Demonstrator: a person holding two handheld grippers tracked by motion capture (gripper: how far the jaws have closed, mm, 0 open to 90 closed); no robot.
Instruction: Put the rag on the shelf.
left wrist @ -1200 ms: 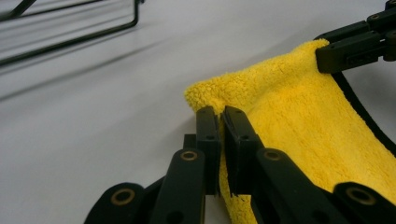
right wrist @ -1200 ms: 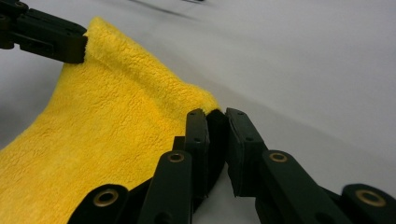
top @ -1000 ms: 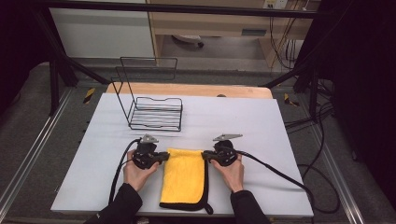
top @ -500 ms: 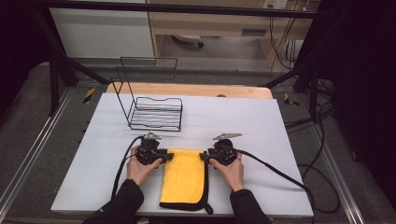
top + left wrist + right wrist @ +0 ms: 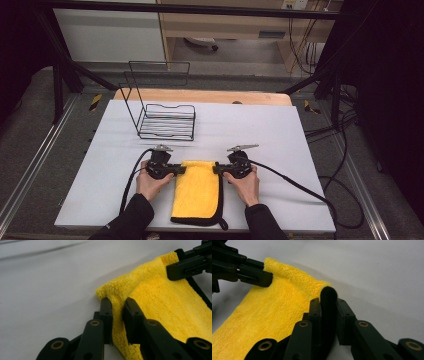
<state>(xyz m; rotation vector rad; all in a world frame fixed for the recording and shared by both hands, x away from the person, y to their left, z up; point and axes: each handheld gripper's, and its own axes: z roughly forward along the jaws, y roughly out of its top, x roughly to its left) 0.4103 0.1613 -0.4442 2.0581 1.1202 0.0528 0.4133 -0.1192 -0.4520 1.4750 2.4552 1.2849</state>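
Left gripper (image 5: pixel 176 170) has its jaws closed down on the far left corner of the yellow cloth (image 5: pixel 197 191); in the left gripper view a fold of pile stands pinched between them. Right gripper (image 5: pixel 218 169) is clamped likewise on the far right corner, gripping the black-bound edge. The cloth lies flat on the white table (image 5: pixel 280 135), near its front edge, between the two hands. The wire rack (image 5: pixel 166 121) stands farther back, apparently holding nothing, though the thin wires make this hard to confirm.
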